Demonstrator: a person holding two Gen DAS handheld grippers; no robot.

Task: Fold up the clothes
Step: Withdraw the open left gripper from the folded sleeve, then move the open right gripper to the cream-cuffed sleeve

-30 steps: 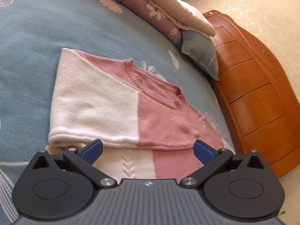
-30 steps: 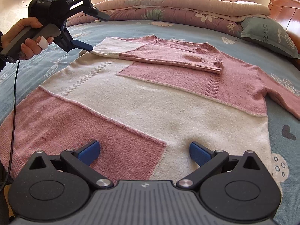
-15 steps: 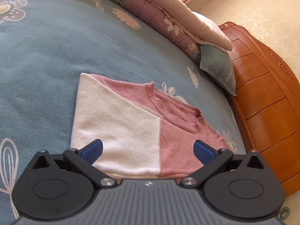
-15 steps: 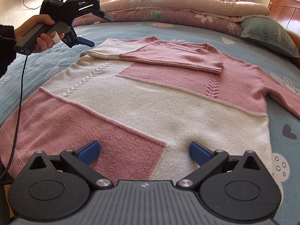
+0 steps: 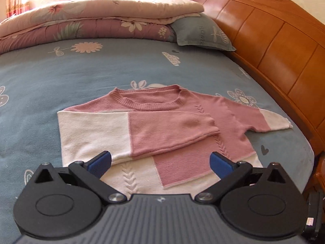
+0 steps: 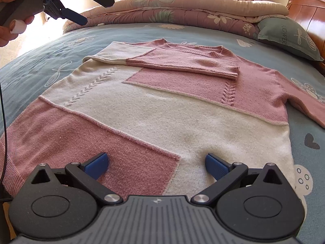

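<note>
A pink and cream knit sweater (image 6: 162, 109) lies flat on the bed, collar toward the far side. One sleeve (image 6: 182, 63) is folded across the chest; it also shows in the left wrist view (image 5: 158, 132). The other sleeve (image 5: 264, 120) stretches out toward the headboard. My left gripper (image 5: 160, 162) is open and empty, held in the air above the sweater's shoulder end; it shows at the top left of the right wrist view (image 6: 89, 6). My right gripper (image 6: 155, 162) is open and empty, just above the sweater's hem.
The bed has a blue patterned sheet (image 5: 61, 77). A folded floral quilt (image 6: 182, 10) and a grey-green pillow (image 5: 201, 33) lie along the far edge. A wooden headboard (image 5: 274, 40) bounds the right side.
My left gripper has lifted up and away from the folded sleeve and turned to face along the bed. The sleeve stays folded across the chest. My right gripper has hardly moved.
</note>
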